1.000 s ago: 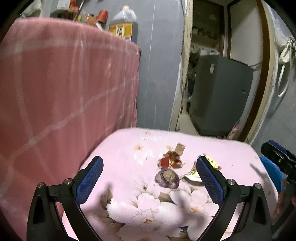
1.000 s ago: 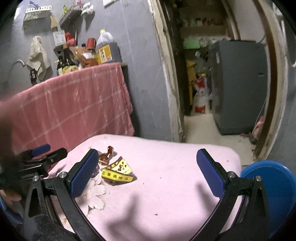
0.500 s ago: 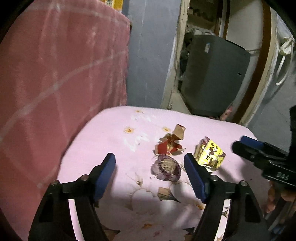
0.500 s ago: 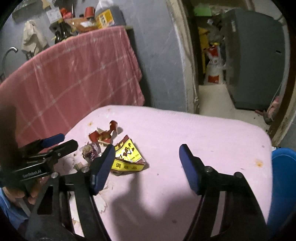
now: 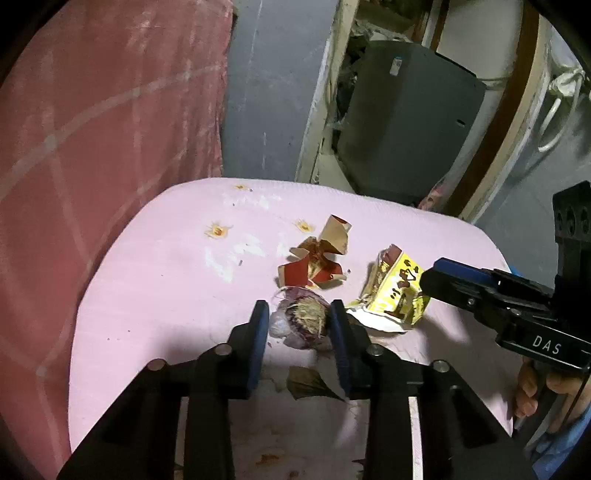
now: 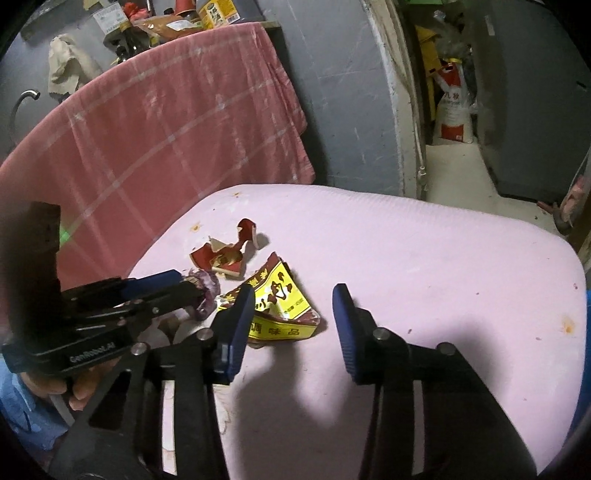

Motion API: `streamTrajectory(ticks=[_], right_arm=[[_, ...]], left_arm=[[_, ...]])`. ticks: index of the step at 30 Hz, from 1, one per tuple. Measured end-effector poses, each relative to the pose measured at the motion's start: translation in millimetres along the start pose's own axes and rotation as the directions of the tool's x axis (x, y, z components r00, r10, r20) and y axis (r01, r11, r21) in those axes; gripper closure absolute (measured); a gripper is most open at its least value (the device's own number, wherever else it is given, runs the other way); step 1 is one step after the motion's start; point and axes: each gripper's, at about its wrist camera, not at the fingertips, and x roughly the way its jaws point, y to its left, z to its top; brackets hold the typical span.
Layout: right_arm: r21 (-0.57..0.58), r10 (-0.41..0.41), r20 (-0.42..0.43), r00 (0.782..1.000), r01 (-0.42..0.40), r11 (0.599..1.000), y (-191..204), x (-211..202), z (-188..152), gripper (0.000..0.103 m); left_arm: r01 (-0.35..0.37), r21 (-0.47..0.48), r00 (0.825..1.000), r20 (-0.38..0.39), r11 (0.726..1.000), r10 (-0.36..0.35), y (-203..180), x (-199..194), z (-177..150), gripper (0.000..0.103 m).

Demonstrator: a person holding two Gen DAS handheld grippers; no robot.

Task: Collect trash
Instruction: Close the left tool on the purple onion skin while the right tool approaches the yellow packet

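Note:
Three pieces of trash lie on a pink table (image 5: 155, 280). A purple crumpled wrapper (image 5: 301, 319) sits between the pads of my left gripper (image 5: 299, 317), which has closed onto its sides. Torn red and tan paper scraps (image 5: 319, 258) lie just beyond it. A yellow seasoning packet (image 5: 397, 295) lies to the right. In the right wrist view my right gripper (image 6: 293, 299) is open and straddles the yellow packet (image 6: 277, 306), its left pad over the packet's left edge. The red scraps (image 6: 225, 254) and the purple wrapper (image 6: 203, 291) show there too.
A pink checked cloth (image 5: 92, 129) hangs over a counter left of the table. A doorway behind shows a grey appliance (image 5: 410, 122). A blue bin rim (image 6: 587, 332) sits at the table's right edge. Bottles stand on the counter (image 6: 210, 11).
My left gripper moved forward and closed from wide open onto the purple wrapper. My right gripper moved in toward the yellow packet and narrowed somewhat.

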Motion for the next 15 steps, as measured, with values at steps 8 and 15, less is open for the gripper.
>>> streamTrajectory(ticks=[8, 15], right_arm=[[-0.003, 0.016, -0.006, 1.0, -0.016, 1.0, 3.0, 1.4, -1.8, 0.069], [-0.018, 0.042, -0.012, 0.999, -0.042, 0.999, 4.8, -2.9, -3.0, 0.066]], left_arm=[[0.001, 0.004, 1.0, -0.016, 1.0, -0.001, -0.8, 0.2, -5.4, 0.078], [-0.006, 0.002, 1.0, -0.012, 1.0, 0.006, -2.4, -0.2, -2.6, 0.079]])
